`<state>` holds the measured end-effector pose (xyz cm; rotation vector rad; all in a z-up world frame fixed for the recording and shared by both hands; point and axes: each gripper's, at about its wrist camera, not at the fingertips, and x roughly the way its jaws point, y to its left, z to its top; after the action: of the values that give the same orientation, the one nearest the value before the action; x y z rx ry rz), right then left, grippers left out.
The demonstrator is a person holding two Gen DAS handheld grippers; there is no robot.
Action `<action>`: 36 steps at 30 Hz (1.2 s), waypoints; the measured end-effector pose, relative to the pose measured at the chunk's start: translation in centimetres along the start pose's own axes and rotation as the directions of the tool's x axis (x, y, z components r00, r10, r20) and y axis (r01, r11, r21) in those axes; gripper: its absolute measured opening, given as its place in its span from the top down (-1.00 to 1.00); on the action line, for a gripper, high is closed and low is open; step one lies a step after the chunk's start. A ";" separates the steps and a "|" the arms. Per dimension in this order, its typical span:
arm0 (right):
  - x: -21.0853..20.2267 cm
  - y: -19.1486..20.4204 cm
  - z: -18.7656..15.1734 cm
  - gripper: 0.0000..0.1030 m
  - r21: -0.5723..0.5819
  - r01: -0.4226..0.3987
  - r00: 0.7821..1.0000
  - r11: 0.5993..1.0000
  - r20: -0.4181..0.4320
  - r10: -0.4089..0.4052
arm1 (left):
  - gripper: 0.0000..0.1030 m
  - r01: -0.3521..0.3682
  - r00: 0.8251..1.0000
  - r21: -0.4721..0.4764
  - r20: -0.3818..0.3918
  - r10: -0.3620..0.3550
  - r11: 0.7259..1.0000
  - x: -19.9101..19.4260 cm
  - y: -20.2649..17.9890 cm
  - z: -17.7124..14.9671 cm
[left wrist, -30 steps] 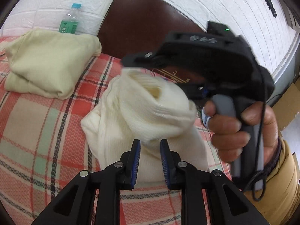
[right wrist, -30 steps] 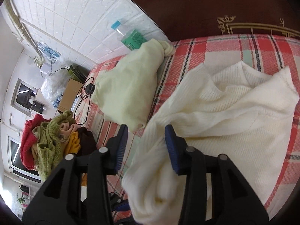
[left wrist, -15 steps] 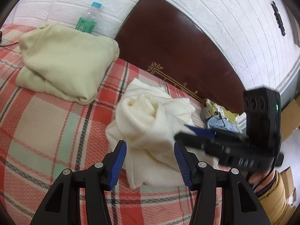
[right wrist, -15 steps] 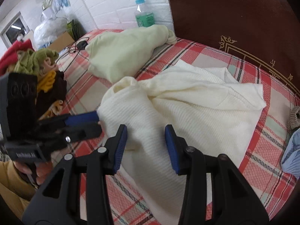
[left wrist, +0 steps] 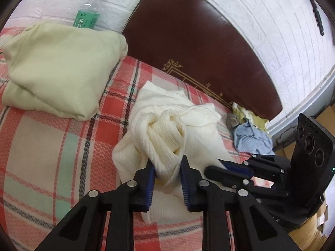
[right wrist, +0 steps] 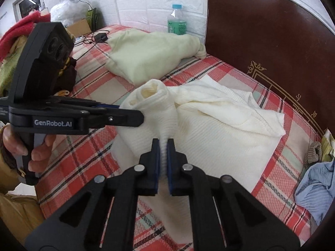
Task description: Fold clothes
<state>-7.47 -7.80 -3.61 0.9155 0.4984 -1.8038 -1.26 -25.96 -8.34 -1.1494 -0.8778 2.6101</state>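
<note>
A cream ribbed knit sweater (left wrist: 167, 129) lies crumpled on the plaid bed (left wrist: 41, 146) near the headboard; it also shows in the right wrist view (right wrist: 219, 121). My left gripper (left wrist: 167, 167) is closed around a bunched ridge of the sweater. My right gripper (right wrist: 163, 144) is shut tight on a raised fold of the same sweater. The right gripper shows in the left wrist view (left wrist: 222, 167) at the sweater's right edge. The left gripper shows in the right wrist view (right wrist: 138, 115), touching the raised fold from the left.
A folded pale yellow garment (left wrist: 56, 69) lies at the back left with a water bottle (left wrist: 89, 12) behind it. The dark wooden headboard (left wrist: 199, 41) is at the back. Loose blue and yellow clothes (left wrist: 249, 136) lie at the bed's right corner. A clothes pile (right wrist: 16, 41) is beyond the left edge.
Both grippers were open half a second ago. Now each has closed on the cream sweater, side by side on its raised fold.
</note>
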 end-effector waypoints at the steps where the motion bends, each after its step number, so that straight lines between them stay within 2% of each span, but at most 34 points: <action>1: -0.7 0.1 -0.2 0.86 0.000 -0.011 1.000 1.000 0.009 0.011 | 0.61 0.013 1.000 0.001 0.002 -0.013 1.000 -0.4 -0.1 -0.3; 5: -2.0 1.3 -1.5 0.86 -0.037 -0.051 0.999 0.998 -0.002 0.051 | 0.62 0.036 0.999 0.029 -0.011 -0.036 0.999 -1.6 -0.6 -1.5; 7: -1.5 1.7 -2.2 0.87 -0.052 -0.046 0.998 0.998 -0.034 0.045 | 0.61 0.014 0.999 0.051 -0.035 -0.012 0.999 -1.3 -0.7 -2.3; 10: -0.3 1.5 -3.1 0.86 -0.015 -0.054 0.997 0.998 -0.060 0.053 | 0.60 -0.029 0.997 0.052 -0.073 0.033 0.998 -0.5 -0.2 -3.3; 12: -0.2 1.6 -3.4 0.78 -0.001 -0.065 0.996 0.998 -0.053 0.065 | 0.56 -0.046 0.996 0.049 -0.079 0.049 0.998 -0.2 0.1 -3.7; 15: -0.6 2.0 -3.6 0.42 -0.002 -0.087 0.996 0.996 -0.035 0.087 | 0.07 -0.111 0.993 0.078 -0.037 0.114 0.991 -1.1 0.0 -4.1; 16: -1.0 2.1 -3.6 0.38 -0.005 -0.085 0.996 0.996 -0.023 0.085 | -0.09 -0.129 0.991 0.084 -0.015 0.131 0.988 -1.6 -0.2 -4.1; 18: -1.9 2.0 -3.5 0.38 0.007 -0.093 0.996 0.996 0.008 0.093 | -0.23 -0.160 0.987 0.109 0.031 0.158 0.981 -2.5 -0.8 -4.0; 20: -3.0 1.3 -3.4 0.38 0.038 -0.099 0.994 0.994 0.050 0.097 | -0.50 -0.192 0.980 0.134 0.079 0.183 0.972 -3.4 -1.5 -3.9; 22: -3.5 0.6 -3.3 0.38 0.068 -0.092 0.993 0.993 0.078 0.087 | -0.51 -0.222 0.972 0.161 0.111 0.206 0.962 -3.7 -2.4 -3.7; 25: -3.2 -0.1 -3.4 0.38 0.100 -0.073 0.995 0.992 0.071 0.066 | -0.51 -0.258 0.963 0.190 0.126 0.237 0.947 -3.3 -3.3 -3.3; 29: -1.7 -0.4 -4.0 0.38 0.122 -0.060 0.998 0.991 0.041 0.055 | -0.51 -0.256 0.965 0.189 0.104 0.240 0.948 -2.3 -3.6 -2.9; 36: -1.2 -0.8 -4.9 0.38 0.158 -0.081 0.996 0.984 0.059 0.073 | -0.51 -0.259 0.965 0.178 0.078 0.249 0.949 -1.1 -3.4 -3.0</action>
<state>-6.24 -3.40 -5.84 0.9805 0.2838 -1.8118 1.29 -22.28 -7.35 -1.2158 -0.5062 2.8666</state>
